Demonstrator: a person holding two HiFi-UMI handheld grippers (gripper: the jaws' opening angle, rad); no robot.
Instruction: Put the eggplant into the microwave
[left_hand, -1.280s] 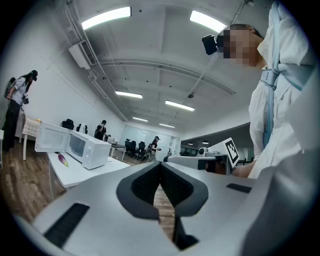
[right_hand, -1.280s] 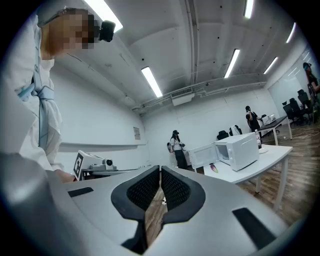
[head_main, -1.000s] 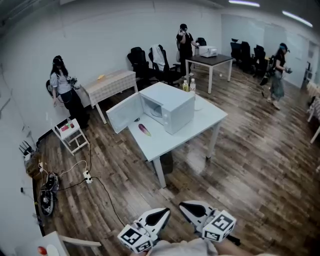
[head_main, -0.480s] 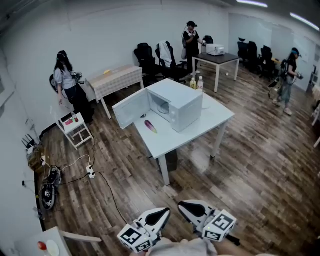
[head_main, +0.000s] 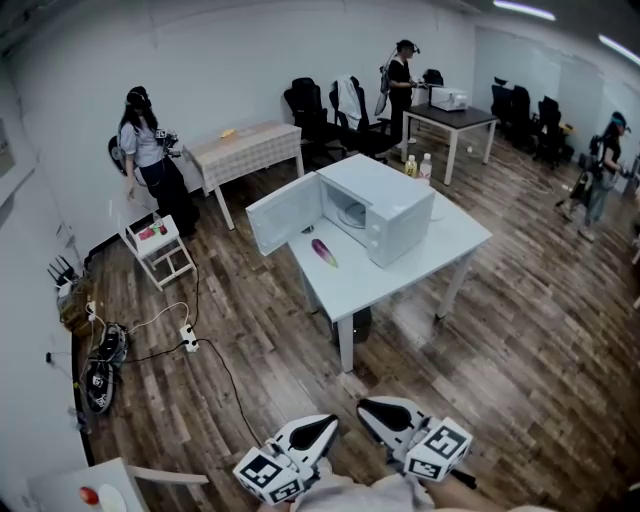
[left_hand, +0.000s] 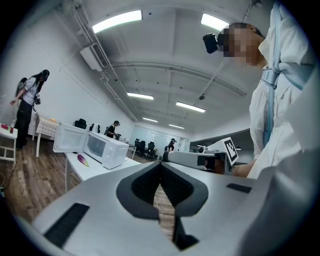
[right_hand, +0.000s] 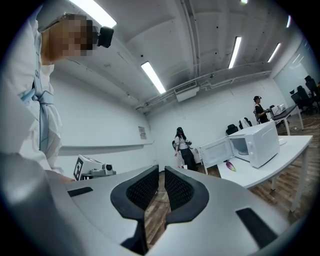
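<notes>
Wood-floored office, white table (head_main: 440, 262) standing well ahead of both grippers.
Left gripper (head_main: 328, 427) is clenched on nothing; the eggplant (head_main: 324, 252) lies on the table beside the open door (head_main: 283, 212) of the microwave (head_main: 395, 212); right gripper (head_main: 369, 409) is likewise closed, empty.

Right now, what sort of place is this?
Probably an office space used as a test room: a microwave with its door open on a white table, black office chairs along the far wall, and more desks behind.
</notes>
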